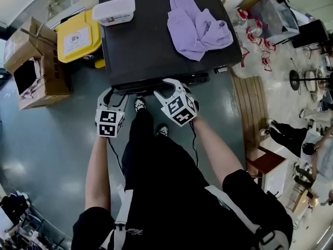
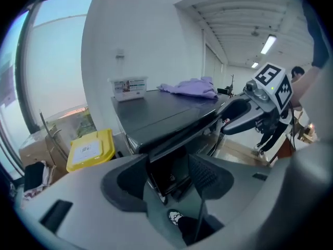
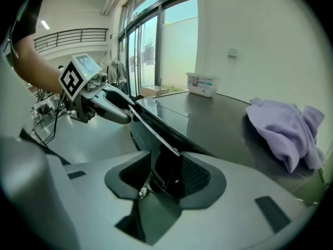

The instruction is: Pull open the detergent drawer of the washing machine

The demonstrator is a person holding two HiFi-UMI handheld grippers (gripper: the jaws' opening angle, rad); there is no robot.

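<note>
A glossy grey-green floor (image 1: 52,139) is seen, edged on the right by a wooden strip (image 1: 255,103). On it stands the black flat-topped washing machine (image 1: 156,40). Open brown cardboard boxes (image 1: 34,61) and a yellow plastic bin (image 1: 78,35) are set at its left. A crumpled lilac cloth (image 1: 195,27) and a white lidded plastic box (image 1: 114,10) are laid on its top.

The left gripper (image 1: 115,95) and right gripper (image 1: 171,87) are held at the machine's near edge. Both sets of jaws are spread, and the dark front panel (image 2: 167,172) is framed between them unpressed. The detergent drawer cannot be told apart within that panel, and the front face is hidden under the top in the head view.
</note>
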